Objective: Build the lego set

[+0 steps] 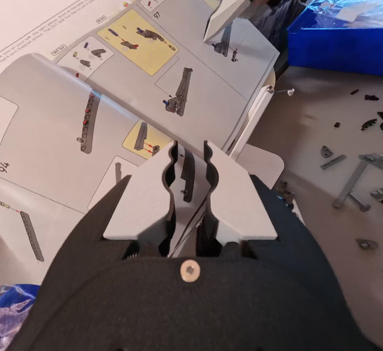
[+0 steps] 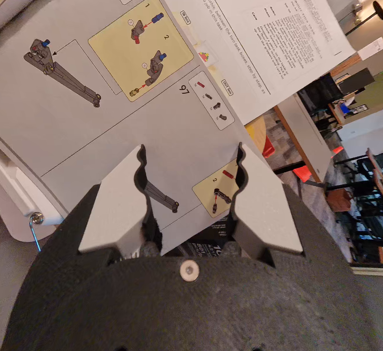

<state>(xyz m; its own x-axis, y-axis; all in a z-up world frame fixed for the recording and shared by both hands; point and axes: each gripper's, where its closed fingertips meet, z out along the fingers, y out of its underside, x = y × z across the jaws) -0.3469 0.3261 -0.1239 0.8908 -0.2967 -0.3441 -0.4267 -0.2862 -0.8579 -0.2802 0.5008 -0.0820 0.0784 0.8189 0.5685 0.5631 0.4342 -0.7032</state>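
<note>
Where gripper [image 2: 190, 177] covers: booklet [image 2: 103, 133] diagrams.

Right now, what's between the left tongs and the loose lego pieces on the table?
In the left wrist view, the white booklet stand's edge and bare table separate the left tongs from the loose lego pieces. The tongs hang open over the instruction booklet.

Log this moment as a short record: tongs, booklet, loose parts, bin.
left tongs: open, empty, over the booklet
right tongs: open, empty, at the booklet's page edge
booklet: open on a white stand
sheet: printed, behind the booklet
parts: grey and black pieces loose on the table
bin: blue, holds plastic bags
</note>
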